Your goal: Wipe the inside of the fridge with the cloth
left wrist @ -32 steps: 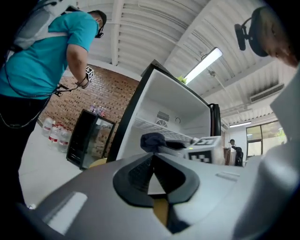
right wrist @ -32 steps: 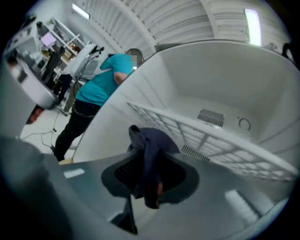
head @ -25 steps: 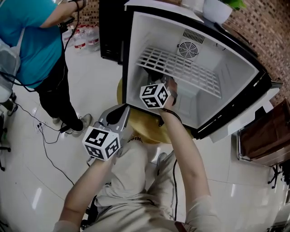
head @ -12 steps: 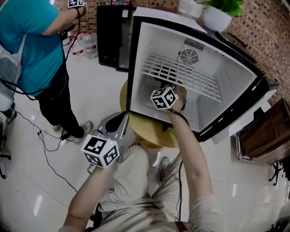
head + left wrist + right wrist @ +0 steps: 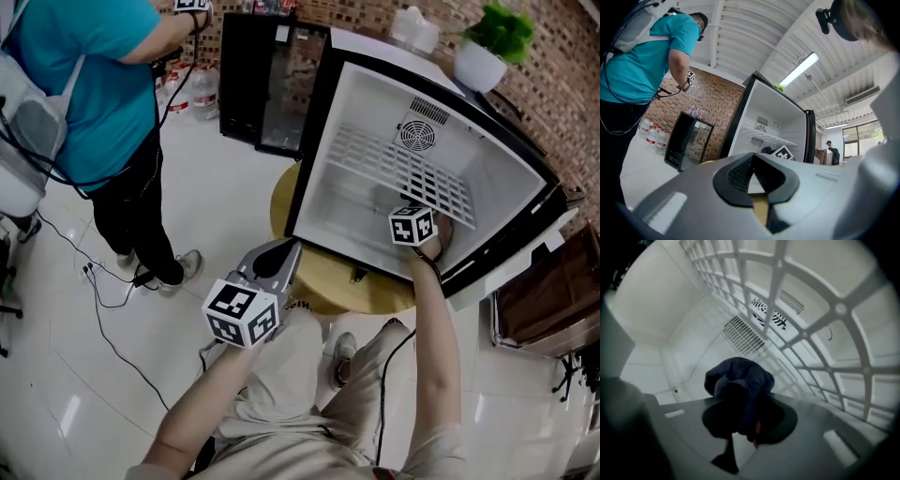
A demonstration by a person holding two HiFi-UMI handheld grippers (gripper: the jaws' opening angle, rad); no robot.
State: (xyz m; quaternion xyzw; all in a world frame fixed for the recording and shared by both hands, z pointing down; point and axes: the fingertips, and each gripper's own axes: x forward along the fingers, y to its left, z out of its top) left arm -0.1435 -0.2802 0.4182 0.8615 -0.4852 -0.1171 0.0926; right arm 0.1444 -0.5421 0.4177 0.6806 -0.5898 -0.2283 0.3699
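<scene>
While the right gripper (image 5: 747,420) works deep inside the open white-walled fridge (image 5: 349,122), at about four o'clock of its cavity in the head view, the main hazard is losing the crumpled dark navy cloth (image 5: 740,378). The jaws have just been closing and pinch only a narrow fold of it, with most of the fabric bunched in a ball ahead of the tips, toward the lower back corner. Whether it touches the liner there I cannot tell. A hard drag across the wall could, I judge, tug that fold free. The ball could also roll aside, so that bare gripper plastic scrapes the liner instead of fabric. The white wire shelf (image 5: 806,324) runs close overhead, from twelve to three o'clock in the right gripper view, so an upward sweep may snag the cloth or knock the gripper's marker cube against the bars. The left gripper (image 5: 279,251) hangs outside at seven o'clock of the fridge opening, its jaws pressed together on nothing and steadying nothing. Since the fridge seems to stand on the round yellow wooden table (image 5: 328,281), a firm inward push could shift or rock it.
</scene>
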